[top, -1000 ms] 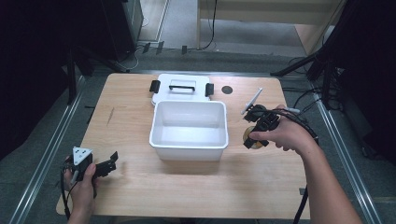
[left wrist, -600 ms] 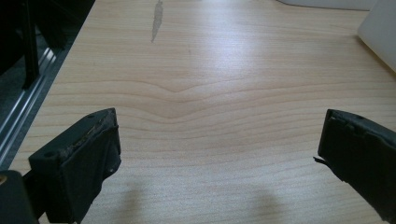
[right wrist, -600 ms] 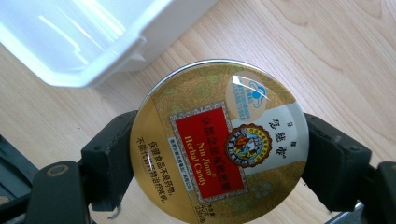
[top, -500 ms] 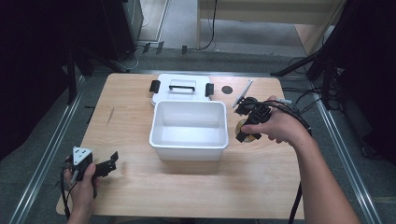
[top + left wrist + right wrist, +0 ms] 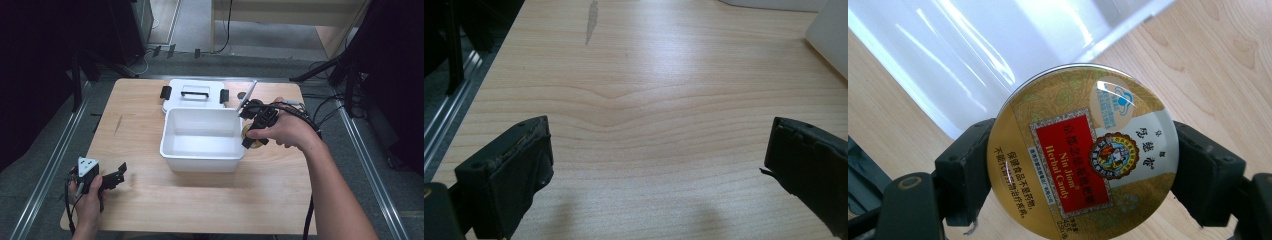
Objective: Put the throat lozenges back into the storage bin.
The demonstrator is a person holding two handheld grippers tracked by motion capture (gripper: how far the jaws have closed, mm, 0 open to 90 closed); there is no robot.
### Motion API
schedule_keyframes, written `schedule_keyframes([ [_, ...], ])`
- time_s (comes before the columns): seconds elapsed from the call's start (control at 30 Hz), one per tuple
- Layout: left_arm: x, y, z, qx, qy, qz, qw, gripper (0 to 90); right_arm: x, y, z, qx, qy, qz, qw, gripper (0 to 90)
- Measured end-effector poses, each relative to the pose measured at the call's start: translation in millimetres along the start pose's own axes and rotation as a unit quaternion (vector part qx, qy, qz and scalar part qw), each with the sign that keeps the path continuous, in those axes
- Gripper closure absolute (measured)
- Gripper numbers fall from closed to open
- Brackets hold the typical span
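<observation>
A round gold candy tin [image 5: 1082, 154] with a red label sits between the two black jaws of my right gripper [image 5: 1080, 170], which is shut on its rim. In the high view the right gripper [image 5: 254, 136] holds the tin [image 5: 250, 138] in the air at the right rim of the white plastic bin [image 5: 172, 147]. The bin's wall [image 5: 973, 55] lies just beyond the tin in the right gripper view. My left gripper [image 5: 116, 177] rests near the table's front left corner, jaws wide open over bare wood [image 5: 659, 165].
The bin's white lid [image 5: 195, 95] with black clips lies flat behind the bin. A dark round spot [image 5: 242, 95] marks the table near the lid. Cables trail off the right edge of the wooden table [image 5: 280, 195].
My right hand has carried the tin leftward and a little upward, from the open wood to the right rim of the bin. The left gripper has stayed put.
</observation>
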State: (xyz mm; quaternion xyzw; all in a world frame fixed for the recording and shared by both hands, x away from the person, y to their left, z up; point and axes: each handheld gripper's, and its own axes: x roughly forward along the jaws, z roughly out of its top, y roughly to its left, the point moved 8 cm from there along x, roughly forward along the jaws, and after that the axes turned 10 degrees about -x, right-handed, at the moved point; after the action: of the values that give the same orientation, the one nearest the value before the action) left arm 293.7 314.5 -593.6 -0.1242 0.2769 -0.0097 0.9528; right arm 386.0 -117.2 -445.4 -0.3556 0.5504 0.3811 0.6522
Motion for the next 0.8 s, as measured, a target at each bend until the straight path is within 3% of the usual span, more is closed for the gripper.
schedule_keyframes([
  [0.47,0.1,0.1,-0.1,-0.002,0.002,-0.002,1.0000,0.0,0.2,9.4,22.6,-0.020,-0.004,0.003,0.9998,20.5],
  [0.63,0.0,0.4,-0.1,-0.002,0.003,-0.002,1.0000,0.0,4.8,13.7,31.2,-0.036,-0.006,0.003,0.9993,20.5],
  [0.67,0.0,0.5,-0.1,-0.002,0.003,-0.002,1.0000,0.0,7.7,16.0,34.7,-0.053,-0.007,0.003,0.9986,20.5],
  [0.8,0.0,0.5,-0.1,-0.003,0.003,-0.003,1.0000,0.0,10.7,19.0,38.7,-0.067,-0.009,0.002,0.9977,20.5],
])
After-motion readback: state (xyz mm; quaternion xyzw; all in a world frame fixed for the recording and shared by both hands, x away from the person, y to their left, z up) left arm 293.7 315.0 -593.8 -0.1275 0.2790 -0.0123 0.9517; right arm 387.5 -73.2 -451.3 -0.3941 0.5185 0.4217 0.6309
